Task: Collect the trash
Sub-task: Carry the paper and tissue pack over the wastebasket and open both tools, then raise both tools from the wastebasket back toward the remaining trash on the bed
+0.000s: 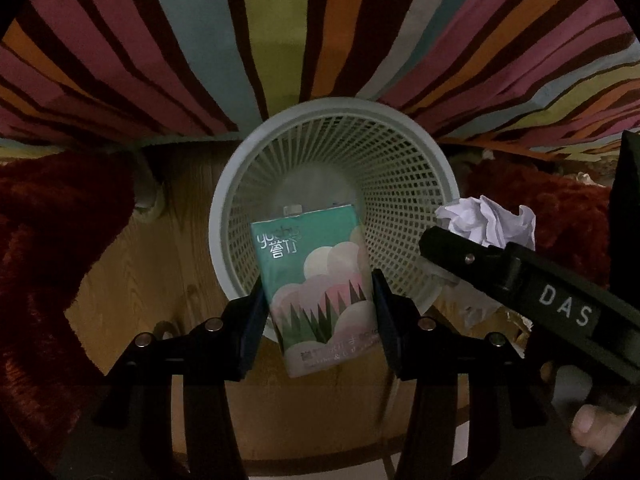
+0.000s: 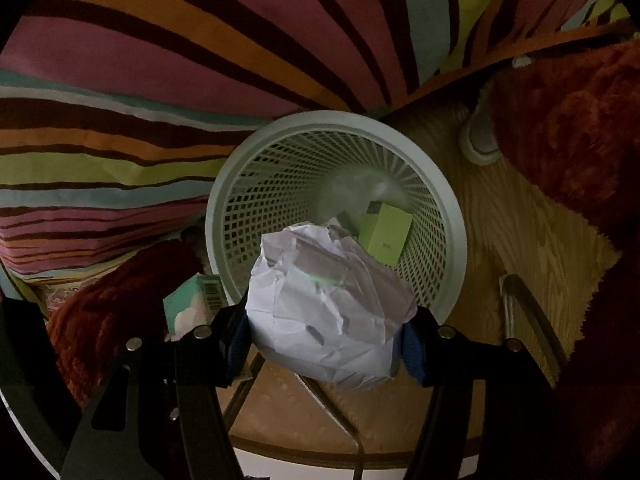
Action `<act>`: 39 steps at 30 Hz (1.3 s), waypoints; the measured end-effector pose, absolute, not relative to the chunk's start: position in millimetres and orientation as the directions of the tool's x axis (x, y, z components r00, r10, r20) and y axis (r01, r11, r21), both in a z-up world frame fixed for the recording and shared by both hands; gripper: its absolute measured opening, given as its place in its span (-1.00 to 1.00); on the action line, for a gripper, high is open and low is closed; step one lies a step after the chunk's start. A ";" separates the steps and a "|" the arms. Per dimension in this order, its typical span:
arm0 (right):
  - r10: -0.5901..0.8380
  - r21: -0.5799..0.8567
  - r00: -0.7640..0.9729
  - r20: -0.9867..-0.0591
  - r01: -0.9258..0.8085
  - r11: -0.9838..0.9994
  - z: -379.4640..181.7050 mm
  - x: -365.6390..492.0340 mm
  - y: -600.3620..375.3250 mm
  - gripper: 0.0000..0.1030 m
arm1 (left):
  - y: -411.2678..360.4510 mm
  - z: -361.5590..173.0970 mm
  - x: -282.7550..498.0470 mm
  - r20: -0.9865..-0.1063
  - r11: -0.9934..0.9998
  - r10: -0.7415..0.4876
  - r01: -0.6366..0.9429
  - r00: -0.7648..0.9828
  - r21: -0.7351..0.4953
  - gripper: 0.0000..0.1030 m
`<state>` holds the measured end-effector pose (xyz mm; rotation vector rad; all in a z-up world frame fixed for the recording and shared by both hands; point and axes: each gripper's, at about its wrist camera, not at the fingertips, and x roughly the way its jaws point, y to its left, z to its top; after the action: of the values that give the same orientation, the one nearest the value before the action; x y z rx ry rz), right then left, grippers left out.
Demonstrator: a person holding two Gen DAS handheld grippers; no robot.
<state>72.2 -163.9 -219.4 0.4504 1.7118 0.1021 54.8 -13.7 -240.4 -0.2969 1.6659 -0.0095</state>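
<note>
Trash was already in both claws as we held them over the bin. Our left gripper [image 1: 320, 312] pinched a small teal tissue pack [image 1: 316, 292] by its two long edges, its glossy printed face turned to the camera and its far end leaning over the near rim of the wastebasket [image 1: 224, 200]. Our right gripper [image 2: 324, 332] pinched a crumpled paper ball [image 2: 324, 308], white, creased and loosely wadded, bulging out beyond both blue pads [image 2: 412, 348]. Seen from the left claw, the right gripper [image 1: 440, 248] reached in from the right side, with the paper ball [image 1: 488, 220] ahead of it, beside the basket's rim.

We judged this to be the drop-off step. The next move, as we saw it, called for bringing each piece fully over the round mouth, then spreading the jaws; the pack looked nearer the middle than the ball, which seemed to sit at the near edge.

Beyond the right claw's ball, a pale green box [image 2: 386, 236] lay inside the basket, which was pale plastic with a smooth rim and lattice walls. It stood on a wood-grain floor [image 1: 160, 264], with a striped fabric [image 1: 160, 40] beyond and a shaggy red rug [image 1: 48, 248] to either side.
</note>
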 end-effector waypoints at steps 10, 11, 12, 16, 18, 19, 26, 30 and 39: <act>0.360 0.319 -0.136 -0.923 0.250 0.914 -226.0 74.7 -162.8 0.16 | -13.9 -250.5 58.4 -0.972 0.964 -0.208 -0.192 -0.112 -0.184 -0.02; 0.367 0.325 -0.136 -0.920 0.254 0.911 -226.9 74.7 -163.1 0.21 | -13.8 -252.6 58.9 -0.968 0.961 -0.220 -0.196 -0.119 -0.194 0.01; 0.377 0.333 -0.140 -0.916 0.261 0.906 -228.9 74.8 -163.4 0.32 | -14.4 -254.1 58.7 -0.965 0.959 -0.229 -0.199 -0.125 -0.202 0.13; 0.361 0.306 -0.143 -0.921 0.303 0.902 -234.2 74.8 -169.8 0.65 | -14.3 -260.4 57.9 -0.968 0.965 -0.202 -0.200 -0.150 -0.171 0.62; 0.365 0.310 -0.135 -0.921 0.314 0.898 -233.4 75.0 -171.4 0.66 | -12.4 -258.7 58.4 -0.968 0.962 -0.210 -0.208 -0.138 -0.179 0.62; 0.362 0.308 -0.131 -0.923 0.316 0.897 -232.9 75.1 -172.4 0.66 | -12.1 -257.9 58.2 -0.968 0.961 -0.212 -0.209 -0.133 -0.181 0.62; 0.348 0.290 -0.134 -0.928 0.327 0.900 -234.6 74.3 -172.6 0.68 | -15.1 -256.7 57.1 -0.967 0.962 -0.215 -0.197 -0.133 -0.187 0.62; 0.351 0.293 -0.128 -0.928 0.331 0.897 -233.2 73.7 -174.7 0.68 | -13.8 -255.5 56.1 -0.968 0.961 -0.216 -0.201 -0.127 -0.189 0.62; 0.362 0.307 -0.115 -0.925 0.333 0.892 -229.4 74.5 -178.6 0.74 | -10.3 -249.7 55.1 -0.971 0.959 -0.213 -0.215 -0.107 -0.186 0.62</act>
<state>74.5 -178.6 -229.4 0.5338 1.7142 0.0267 55.1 -10.3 -249.7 -0.3265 1.6887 0.0021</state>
